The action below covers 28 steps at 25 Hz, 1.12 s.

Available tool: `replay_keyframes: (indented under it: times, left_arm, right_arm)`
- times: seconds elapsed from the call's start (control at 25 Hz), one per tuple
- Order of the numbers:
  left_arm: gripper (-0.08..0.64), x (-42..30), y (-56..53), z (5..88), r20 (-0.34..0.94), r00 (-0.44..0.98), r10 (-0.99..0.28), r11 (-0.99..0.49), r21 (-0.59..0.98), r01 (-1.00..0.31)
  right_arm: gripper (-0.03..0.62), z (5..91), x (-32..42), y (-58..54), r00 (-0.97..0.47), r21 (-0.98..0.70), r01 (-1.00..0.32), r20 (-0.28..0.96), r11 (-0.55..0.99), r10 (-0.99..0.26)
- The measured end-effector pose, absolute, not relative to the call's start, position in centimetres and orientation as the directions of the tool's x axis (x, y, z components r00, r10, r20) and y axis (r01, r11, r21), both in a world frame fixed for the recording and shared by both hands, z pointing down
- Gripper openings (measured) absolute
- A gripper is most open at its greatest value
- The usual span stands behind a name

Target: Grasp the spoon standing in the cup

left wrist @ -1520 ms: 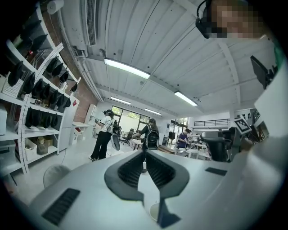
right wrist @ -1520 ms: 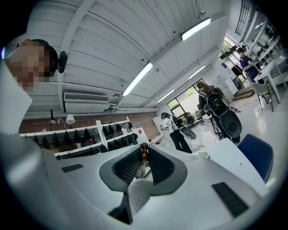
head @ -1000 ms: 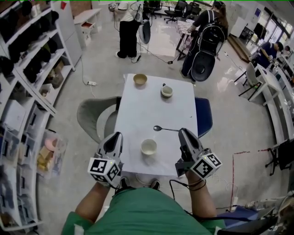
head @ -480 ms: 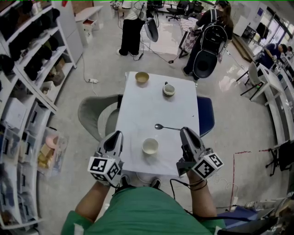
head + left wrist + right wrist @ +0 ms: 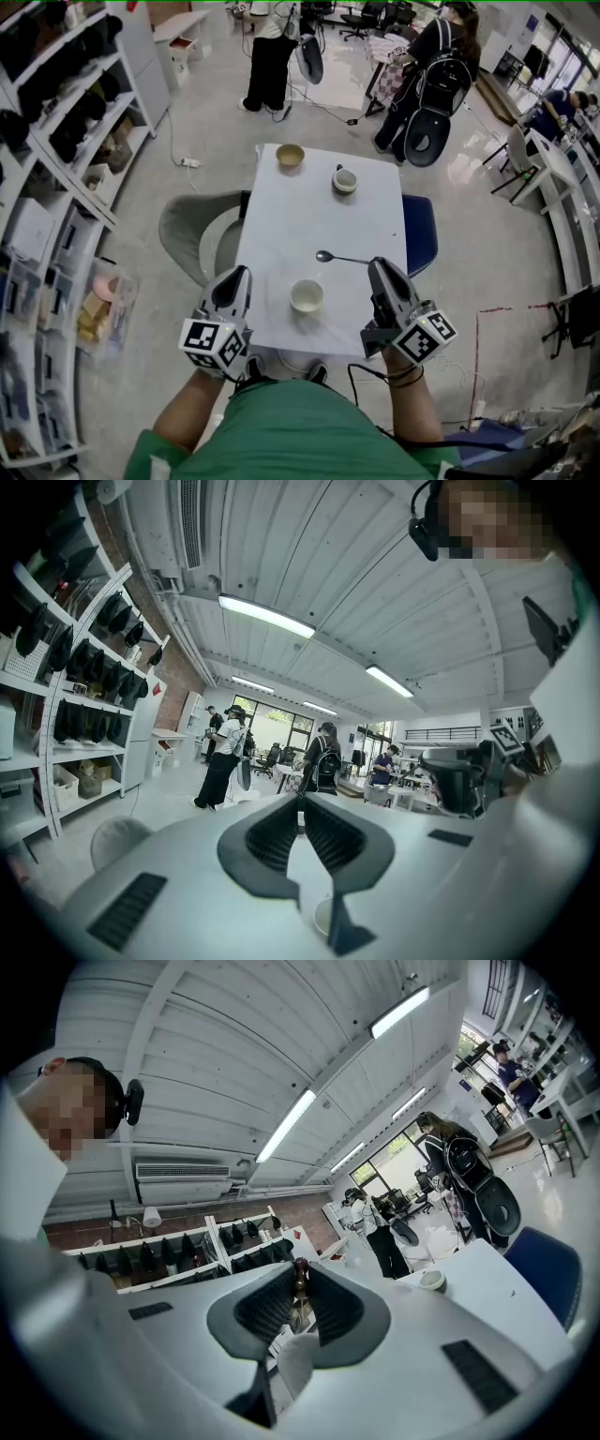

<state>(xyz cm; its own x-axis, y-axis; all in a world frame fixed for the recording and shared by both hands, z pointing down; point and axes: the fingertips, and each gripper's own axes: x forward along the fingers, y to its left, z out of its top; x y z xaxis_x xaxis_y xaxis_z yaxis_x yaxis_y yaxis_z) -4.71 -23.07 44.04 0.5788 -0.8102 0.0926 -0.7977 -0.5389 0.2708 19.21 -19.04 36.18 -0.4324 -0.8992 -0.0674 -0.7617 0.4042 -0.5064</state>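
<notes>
- My right gripper (image 5: 375, 266) is pinching the spoon (image 5: 339, 259) by the end of its handle. In the right gripper view the handle sits between the jaw tips, with the pads closed on it.
- The spoon is out of the cup. It reaches level to the left of the right gripper's tip, over the middle of the table (image 5: 281, 216), with its bowl end farthest from the jaws. I can't tell whether it touches the tabletop.
- My left gripper (image 5: 238, 275) has its jaws pressed almost together. The left gripper view shows only a thin slit at the tips, and they grip nothing.
- The cup (image 5: 344, 181) stands upright near the far right edge of the table, well apart from both grippers. I can see a pale inside and a small dark bit at its far rim, too small for me to name.
- A tan bowl (image 5: 290, 157) stands upright at the far left corner, near the cup but not touching it. Only its own tan inner wall shows.
- A white bowl (image 5: 307, 297) stands upright at the near edge, between my two grippers and just on the near side of the spoon. Its pale inner wall and bottom show.
- On the shelves (image 5: 66, 187) to my left, clear bins (image 5: 98, 309) hold mixed items that I can't make out.
</notes>
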Motion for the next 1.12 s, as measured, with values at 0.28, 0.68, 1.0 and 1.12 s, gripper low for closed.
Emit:
replay_keyframes:
  times: [0.28,0.68,1.0,1.12]
  left_arm:
    - [0.035,-4.91,-22.91,43.92,0.093,0.581,-0.808,-0.541,0.27,-0.796]
    - [0.035,-4.91,-23.0,43.71,0.09,0.583,-0.807,-0.545,0.265,-0.796]
    - [0.035,-4.88,-22.61,43.83,0.098,0.581,-0.808,-0.541,0.268,-0.797]
    - [0.035,-5.12,-22.62,43.9,0.097,0.58,-0.809,-0.54,0.267,-0.798]
  right_arm:
    - [0.066,36.01,18.76,-18.82,-0.437,-0.504,-0.761,-0.066,0.408,-0.897]
    - [0.066,35.9,18.65,-18.81,-0.441,-0.498,-0.763,-0.064,0.411,-0.895]
    - [0.066,35.89,18.74,-18.49,-0.439,-0.501,-0.763,-0.061,0.408,-0.896]
    - [0.066,35.98,18.53,-18.49,-0.439,-0.503,-0.762,-0.062,0.408,-0.896]
